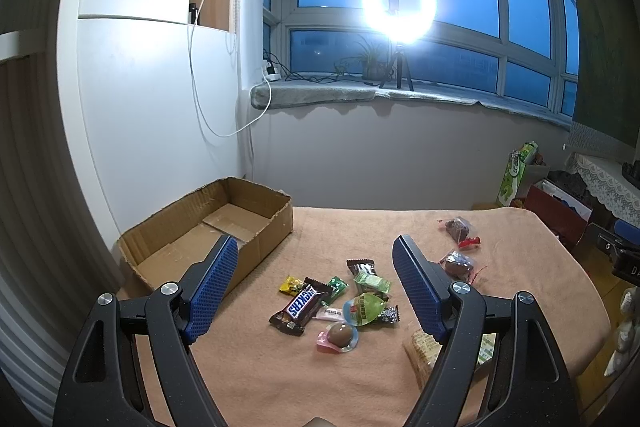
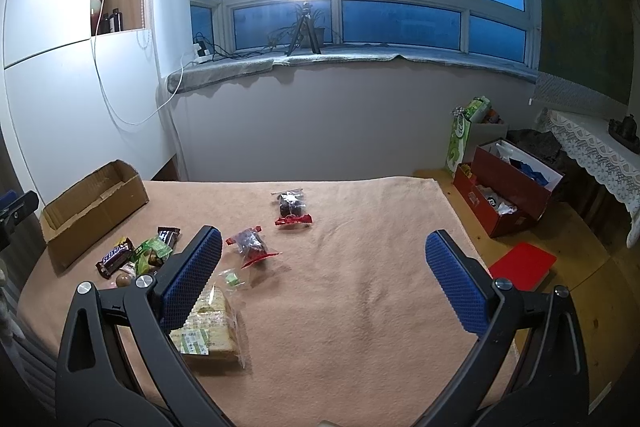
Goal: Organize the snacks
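A: What is the left wrist view showing?

B: The left gripper (image 1: 316, 263) is hovering with its blue-padded fingers apart, holding nothing, over a table covered by a peach-coloured cloth (image 1: 248, 367). Between the fingers, a heap of small snacks is lying: a brown Snickers bar (image 1: 301, 306), green and yellow wrapped candies, and a round brown chocolate in a pink wrapper (image 1: 339, 335). An open, shallow cardboard box (image 1: 208, 231) is sitting to the left, its floor showing bare.

A: And the right wrist view?

B: The right gripper (image 2: 324, 247) is also hanging spread wide and holding nothing, over bare cloth. This view is giving a clear look at the clear-wrapped yellow cake slice (image 2: 212, 331) just beside its left finger, which the left view is mostly hiding. Two clear packets of dark snacks with red ends, (image 2: 252, 247) and (image 2: 293, 207), are lying well apart from the heap. A red box (image 2: 508, 187) is standing on the floor to the right.
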`<control>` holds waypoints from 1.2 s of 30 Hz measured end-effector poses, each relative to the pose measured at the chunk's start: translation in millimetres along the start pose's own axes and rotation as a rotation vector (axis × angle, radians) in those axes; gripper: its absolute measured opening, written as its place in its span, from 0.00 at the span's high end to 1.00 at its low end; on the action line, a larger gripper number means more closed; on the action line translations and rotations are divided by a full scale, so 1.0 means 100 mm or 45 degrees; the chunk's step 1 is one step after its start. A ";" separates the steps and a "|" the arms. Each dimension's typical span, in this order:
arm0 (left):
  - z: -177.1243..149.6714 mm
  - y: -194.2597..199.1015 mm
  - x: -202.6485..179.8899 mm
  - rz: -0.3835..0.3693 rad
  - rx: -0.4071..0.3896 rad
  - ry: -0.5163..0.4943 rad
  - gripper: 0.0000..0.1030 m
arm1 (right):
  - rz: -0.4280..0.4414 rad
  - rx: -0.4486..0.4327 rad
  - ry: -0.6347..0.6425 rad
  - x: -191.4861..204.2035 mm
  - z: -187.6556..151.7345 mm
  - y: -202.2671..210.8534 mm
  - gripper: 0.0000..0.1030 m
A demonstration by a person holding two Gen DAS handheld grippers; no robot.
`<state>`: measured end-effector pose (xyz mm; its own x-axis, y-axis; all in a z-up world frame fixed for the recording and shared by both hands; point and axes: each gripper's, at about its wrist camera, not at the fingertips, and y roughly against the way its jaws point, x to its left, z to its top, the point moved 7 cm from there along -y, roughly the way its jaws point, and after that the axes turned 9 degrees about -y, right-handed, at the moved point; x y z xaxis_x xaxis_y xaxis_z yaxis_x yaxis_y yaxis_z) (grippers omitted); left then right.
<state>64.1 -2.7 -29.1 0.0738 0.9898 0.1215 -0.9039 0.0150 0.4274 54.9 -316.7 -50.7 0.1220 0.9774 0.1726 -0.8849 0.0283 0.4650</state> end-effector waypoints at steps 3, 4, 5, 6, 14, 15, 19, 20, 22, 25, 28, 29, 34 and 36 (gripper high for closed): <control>-0.01 0.00 0.00 -0.001 -0.001 0.000 0.22 | 0.006 0.006 -0.002 0.00 -0.01 -0.01 0.00; -0.01 0.00 0.00 0.001 -0.001 0.000 0.22 | 0.007 0.007 -0.002 0.01 -0.02 -0.01 0.00; -0.01 0.00 0.01 0.001 -0.001 0.001 0.22 | 0.006 0.008 -0.002 0.01 -0.01 -0.01 0.00; -0.01 0.00 0.00 -0.001 -0.002 0.002 0.22 | 0.006 0.006 -0.002 0.01 -0.01 -0.01 0.00; -0.02 0.00 0.00 -0.005 -0.002 0.001 0.22 | 0.008 0.005 0.003 0.02 0.00 -0.02 0.00; -0.02 0.00 0.00 -0.005 -0.003 0.000 0.22 | 0.010 0.006 0.003 0.02 -0.01 -0.02 0.00; -0.02 0.00 -0.01 -0.007 -0.001 0.000 0.22 | 0.018 0.017 0.005 0.03 -0.01 -0.03 0.00; -0.02 0.00 -0.01 -0.006 0.000 0.000 0.22 | 0.019 0.020 0.006 0.03 -0.02 -0.03 0.00; -0.03 -0.01 -0.02 -0.009 0.006 0.003 0.22 | 0.023 0.030 0.001 0.03 -0.03 -0.06 0.00; -0.05 -0.04 -0.03 -0.011 0.017 0.001 0.22 | 0.042 0.049 -0.008 0.01 -0.04 -0.10 0.00; -0.08 -0.07 -0.03 -0.019 0.028 0.004 0.22 | 0.050 0.059 -0.008 0.00 -0.06 -0.12 0.00; -0.09 -0.09 -0.04 -0.024 0.033 0.007 0.22 | 0.057 0.061 -0.009 0.00 -0.06 -0.13 0.00; -0.21 -0.18 -0.04 -0.087 0.079 0.042 0.22 | 0.132 0.143 -0.020 0.01 -0.16 -0.28 0.00; -0.30 -0.23 -0.06 -0.143 0.114 0.076 0.23 | 0.175 0.193 -0.032 0.02 -0.21 -0.36 0.00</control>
<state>72.1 -4.7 -66.2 0.1445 0.9894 0.0163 -0.8501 0.1157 0.5138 77.8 -310.8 -85.7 0.0179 0.9643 0.2642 -0.8165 -0.1384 0.5605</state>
